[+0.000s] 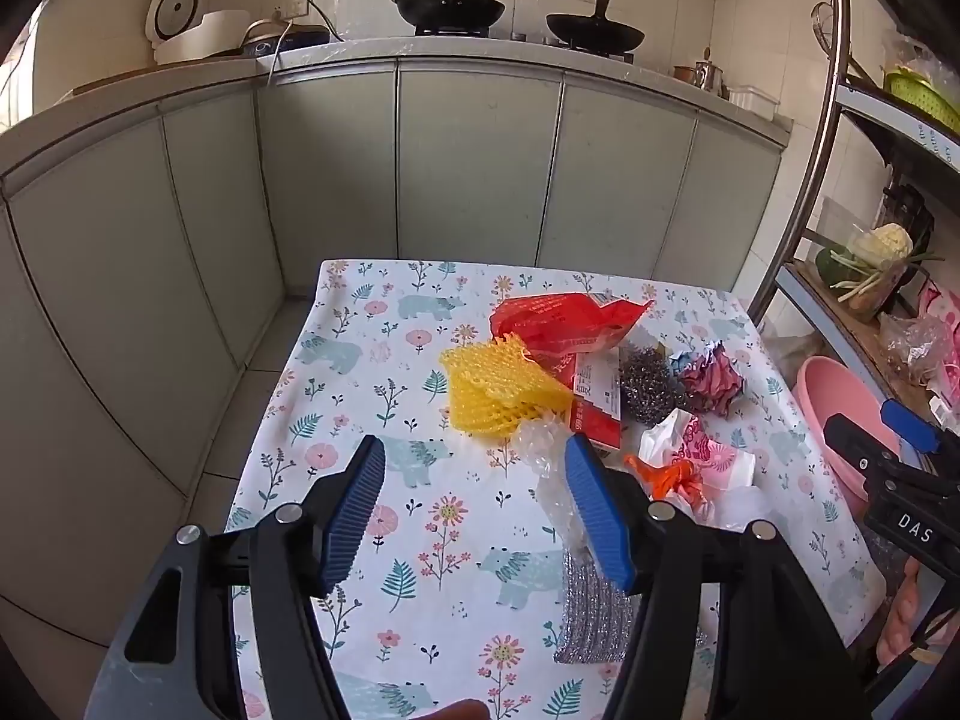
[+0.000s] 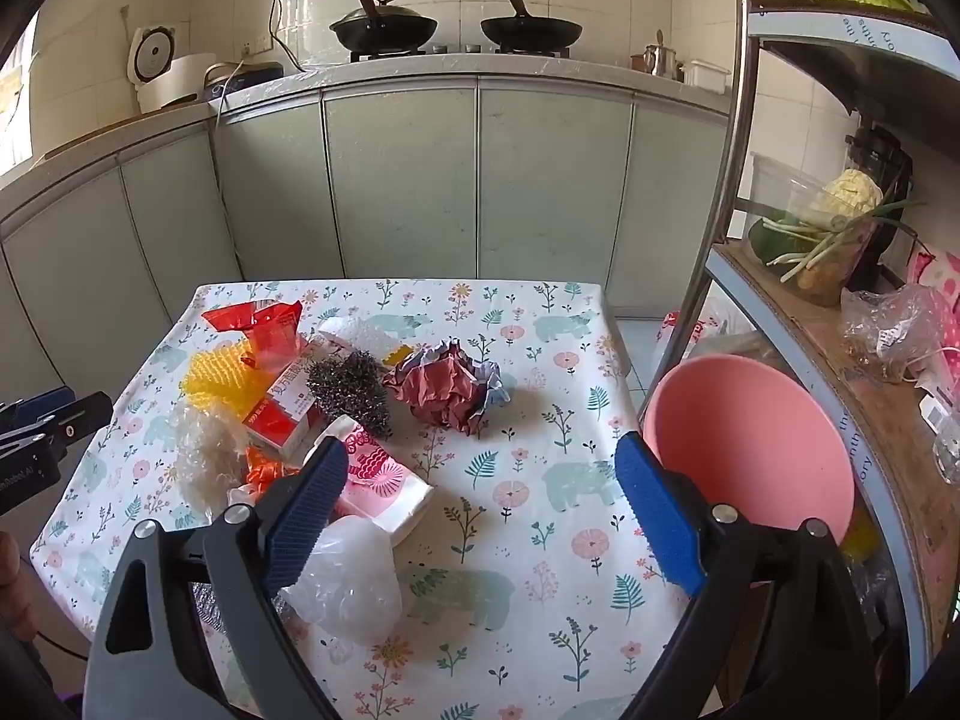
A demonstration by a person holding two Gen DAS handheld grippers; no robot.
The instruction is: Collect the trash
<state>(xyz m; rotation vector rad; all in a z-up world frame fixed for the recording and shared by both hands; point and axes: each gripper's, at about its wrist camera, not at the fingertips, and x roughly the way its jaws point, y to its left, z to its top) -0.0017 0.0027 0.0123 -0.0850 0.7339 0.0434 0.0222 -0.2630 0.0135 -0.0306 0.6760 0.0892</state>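
Both my grippers — left (image 1: 474, 504), right (image 2: 480, 510) — hang with fingers spread, gripping nothing; crumpled paper ball (image 2: 447, 390) lies ahead on the tabletop (image 2: 540, 600).

Both my grippers are up in the air right now with nothing in them. Left gripper (image 1: 474, 504) has its blue pads (image 1: 354, 510) spread wide, angled forward and down. Right gripper (image 2: 480, 516) is spread even wider, same forward-down tilt. In the left wrist view the right gripper (image 1: 900, 468) pokes in from the right edge; in the right wrist view the left gripper (image 2: 42, 426) shows at the left edge, so they sit side by side, apart. A bit of my hand (image 2: 15, 576) shows at the far left.
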